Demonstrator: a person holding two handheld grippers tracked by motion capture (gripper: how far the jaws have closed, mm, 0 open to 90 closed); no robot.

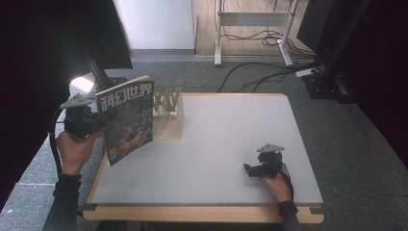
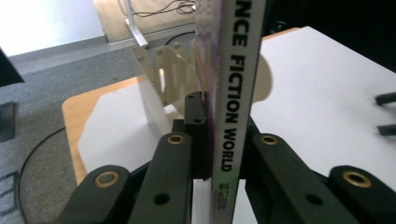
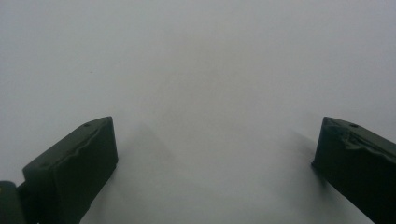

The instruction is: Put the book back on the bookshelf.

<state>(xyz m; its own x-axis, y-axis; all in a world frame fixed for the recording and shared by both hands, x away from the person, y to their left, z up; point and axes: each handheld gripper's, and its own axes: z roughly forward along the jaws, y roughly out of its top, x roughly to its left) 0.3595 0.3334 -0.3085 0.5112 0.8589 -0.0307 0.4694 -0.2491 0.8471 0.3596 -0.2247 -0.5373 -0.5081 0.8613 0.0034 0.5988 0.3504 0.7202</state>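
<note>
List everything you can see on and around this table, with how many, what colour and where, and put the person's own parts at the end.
magazine: one, colourful cover with white Chinese title, held upright above the table's left edge, beside the rack
wooden rack: one, pale wood, slotted, at the table's far left
table: one, white top with wooden edge, centre
metal stand: one, white, on the floor beyond the table
cables: several, black, on the grey floor beyond the table
left gripper: one, black, shut on the magazine's spine
right gripper: one, black, jaws open, resting at the table's near right
hands: two, dark sleeves, one on each gripper
</note>
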